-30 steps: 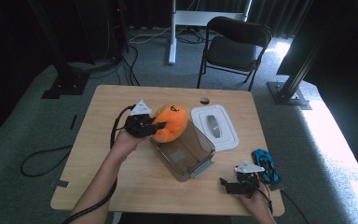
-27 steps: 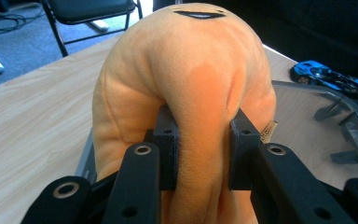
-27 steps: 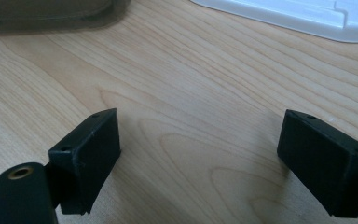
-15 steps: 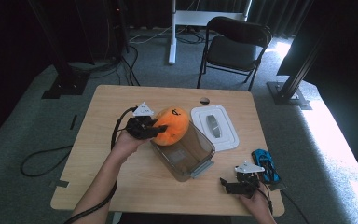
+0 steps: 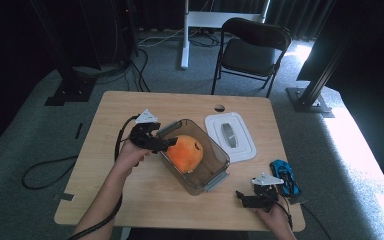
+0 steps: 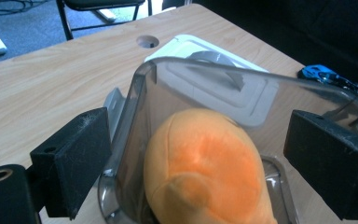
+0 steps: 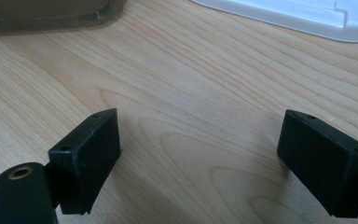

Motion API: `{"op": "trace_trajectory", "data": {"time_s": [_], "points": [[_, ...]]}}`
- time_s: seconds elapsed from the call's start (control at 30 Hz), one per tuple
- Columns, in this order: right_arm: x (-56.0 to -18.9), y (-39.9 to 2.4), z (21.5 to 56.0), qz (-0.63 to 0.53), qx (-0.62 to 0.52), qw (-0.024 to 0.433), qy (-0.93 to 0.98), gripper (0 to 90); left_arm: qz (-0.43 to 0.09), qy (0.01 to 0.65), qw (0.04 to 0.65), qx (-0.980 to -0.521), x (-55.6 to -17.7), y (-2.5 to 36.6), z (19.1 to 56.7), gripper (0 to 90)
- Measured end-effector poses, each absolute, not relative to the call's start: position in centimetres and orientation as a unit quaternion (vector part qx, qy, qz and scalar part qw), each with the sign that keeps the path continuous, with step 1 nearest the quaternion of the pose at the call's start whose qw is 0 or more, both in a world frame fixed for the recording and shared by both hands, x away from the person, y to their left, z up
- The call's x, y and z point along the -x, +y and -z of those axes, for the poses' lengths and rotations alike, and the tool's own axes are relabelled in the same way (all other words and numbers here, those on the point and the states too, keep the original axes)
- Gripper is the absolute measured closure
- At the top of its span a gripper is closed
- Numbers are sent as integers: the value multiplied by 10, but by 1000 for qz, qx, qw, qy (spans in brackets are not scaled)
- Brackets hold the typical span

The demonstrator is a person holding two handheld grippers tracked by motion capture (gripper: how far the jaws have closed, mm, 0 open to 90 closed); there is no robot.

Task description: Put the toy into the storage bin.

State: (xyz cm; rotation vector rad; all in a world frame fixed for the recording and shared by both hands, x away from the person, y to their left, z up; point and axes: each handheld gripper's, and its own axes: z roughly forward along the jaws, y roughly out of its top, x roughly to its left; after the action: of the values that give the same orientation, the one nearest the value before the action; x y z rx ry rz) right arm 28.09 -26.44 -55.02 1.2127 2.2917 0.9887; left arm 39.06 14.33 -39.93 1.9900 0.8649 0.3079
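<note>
Orange plush toy (image 5: pixel 185 153): dropped inside clear tub (image 5: pixel 219 159), ready for lidding.
Left gripper (image 5: pixel 166 144): my jaws just spread, letting go.
Right gripper (image 5: pixel 240 197): apart, empty, waiting.
White lid (image 5: pixel 242 144): beside tub.

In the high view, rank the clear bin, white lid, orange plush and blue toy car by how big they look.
1. clear bin
2. white lid, slightly smaller
3. orange plush
4. blue toy car, smallest
</note>
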Motion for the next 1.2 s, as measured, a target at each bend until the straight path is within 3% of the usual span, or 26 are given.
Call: {"op": "trace_trajectory", "data": {"time_s": [0.07, 0.1, 1.2], "points": [[-281, -264, 550, -350, -430, 182, 812, 124, -125, 353, 460, -805, -389, 146, 400, 60], [-281, -264, 550, -350, -430, 182, 812, 124, -125, 354, 461, -804, -389, 148, 400, 3], [-282, -263, 550, -349, -433, 183, 811, 122, -177, 390, 452, -783, -361, 209, 412, 4]]}}
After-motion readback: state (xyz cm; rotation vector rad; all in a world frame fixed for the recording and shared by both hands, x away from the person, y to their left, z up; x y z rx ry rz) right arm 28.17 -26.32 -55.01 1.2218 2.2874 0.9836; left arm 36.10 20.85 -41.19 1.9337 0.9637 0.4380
